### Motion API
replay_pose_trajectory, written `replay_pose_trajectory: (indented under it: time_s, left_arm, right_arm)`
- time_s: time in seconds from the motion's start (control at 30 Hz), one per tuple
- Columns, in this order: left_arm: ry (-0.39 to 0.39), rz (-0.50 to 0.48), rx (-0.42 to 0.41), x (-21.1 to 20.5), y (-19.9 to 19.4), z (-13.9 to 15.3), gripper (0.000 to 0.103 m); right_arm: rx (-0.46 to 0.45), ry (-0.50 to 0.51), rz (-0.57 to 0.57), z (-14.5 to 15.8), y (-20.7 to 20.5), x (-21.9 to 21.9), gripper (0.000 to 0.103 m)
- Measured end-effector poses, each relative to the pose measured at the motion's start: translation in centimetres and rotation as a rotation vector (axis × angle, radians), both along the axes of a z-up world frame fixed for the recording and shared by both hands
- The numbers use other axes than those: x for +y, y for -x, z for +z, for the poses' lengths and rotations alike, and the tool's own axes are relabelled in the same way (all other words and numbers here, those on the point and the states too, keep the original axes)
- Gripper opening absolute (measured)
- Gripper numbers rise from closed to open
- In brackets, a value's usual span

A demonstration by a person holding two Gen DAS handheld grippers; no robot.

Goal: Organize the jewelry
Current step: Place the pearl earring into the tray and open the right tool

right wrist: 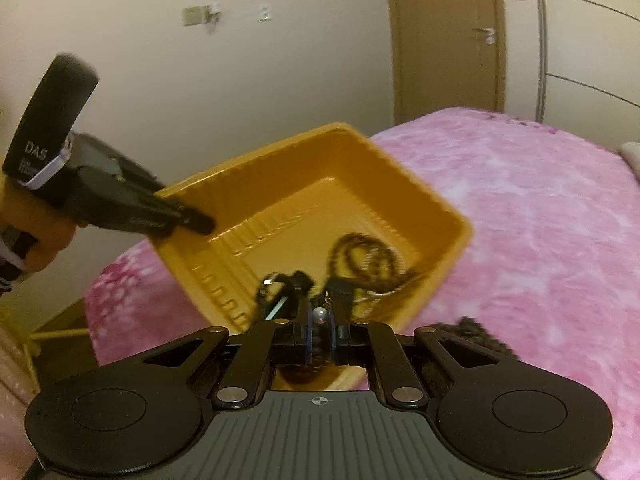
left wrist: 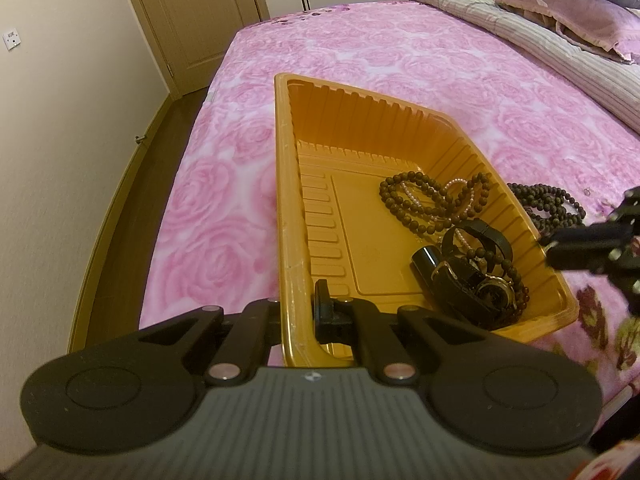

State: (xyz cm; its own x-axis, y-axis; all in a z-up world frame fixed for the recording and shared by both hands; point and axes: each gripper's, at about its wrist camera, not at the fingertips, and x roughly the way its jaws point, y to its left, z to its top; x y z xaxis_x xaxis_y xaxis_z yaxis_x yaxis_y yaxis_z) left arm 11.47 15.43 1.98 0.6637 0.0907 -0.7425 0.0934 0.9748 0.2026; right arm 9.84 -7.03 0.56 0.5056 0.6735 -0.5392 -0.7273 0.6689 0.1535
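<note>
An orange plastic tray (left wrist: pixel 352 128) lies on the pink rose bedspread. My left gripper (left wrist: pixel 298 310) is shut on its near rim, one finger inside the wall and one outside. In the tray's right end lie a brown bead necklace (left wrist: pixel 404 204), a thin pearl strand (left wrist: pixel 454 183), a black watch (left wrist: pixel 494 294), a black bangle (left wrist: pixel 492 234) and a small black cylinder (left wrist: pixel 425 258). My right gripper (right wrist: pixel 320 322) hovers over the tray's near corner, shut on a small pearl piece (right wrist: pixel 319 314). In the right wrist view, the left gripper (right wrist: pixel 192 218) grips the tray (right wrist: pixel 328 160).
A dark bead bracelet (left wrist: pixel 554 204) lies on the bedspread just outside the tray's right wall, also visible as the dark beads (right wrist: pixel 470 328). Folded quilt and pillows (left wrist: pixel 560 20) sit at the far right. The bed's left edge drops to a wood floor (left wrist: pixel 132 184).
</note>
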Motion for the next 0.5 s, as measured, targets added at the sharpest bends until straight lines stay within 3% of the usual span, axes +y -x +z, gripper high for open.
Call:
replay_pose_trajectory:
  time_s: [0.5]
  left_arm:
    - [-0.001,-0.001,0.0,0.0,0.0,0.0,0.003]
  right_arm:
    - [0.037,-0.005,0.018,-1.1,-0.8,1.8,0.008]
